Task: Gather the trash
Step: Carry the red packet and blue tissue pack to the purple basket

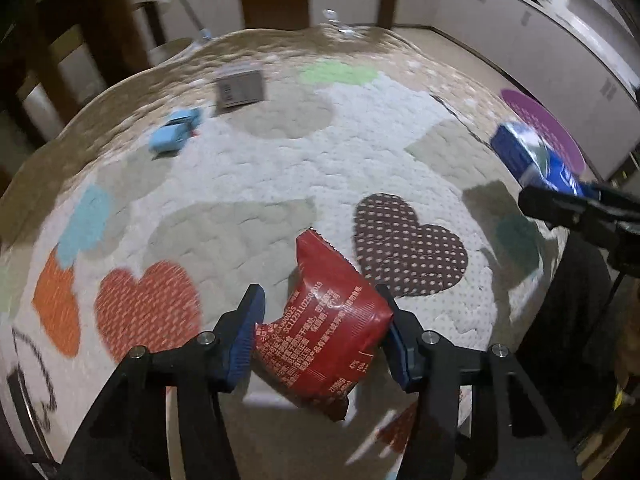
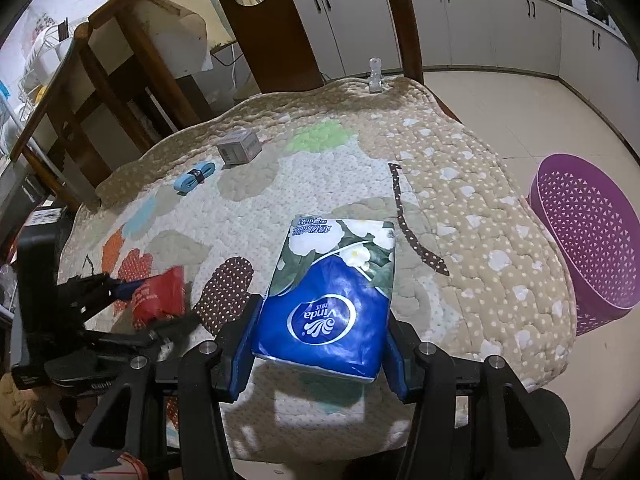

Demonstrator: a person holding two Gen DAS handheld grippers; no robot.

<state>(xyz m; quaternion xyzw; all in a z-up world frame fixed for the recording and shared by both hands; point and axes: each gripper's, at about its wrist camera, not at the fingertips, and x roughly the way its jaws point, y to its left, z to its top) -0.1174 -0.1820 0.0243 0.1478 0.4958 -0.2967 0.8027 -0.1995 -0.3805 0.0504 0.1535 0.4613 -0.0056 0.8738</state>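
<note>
We have our left claw (image 1: pixel 320 332) clenched on a red snack wrapper (image 1: pixel 326 336) held just above the quilted worktop (image 2: pixel 460 216), while our right claw (image 2: pixel 320 344) grips a blue Vinda tissue pack (image 2: pixel 332 292) nearby, with the purple basket (image 2: pixel 584 236) on the floor at right.

Dim indoor light; left wrist view smeared by motion blur (right sharper), edges fisheye-bent.

Blue and white glossy plastic tissue pack with flower print (image 2: pixel 328 280), "Vinda" in white inside an oval logo, upside down at its near end, crinkled red foil snack packet (image 1: pixel 324 340), white small print, mostly unreadable, partial code "SC11251102500".
</note>
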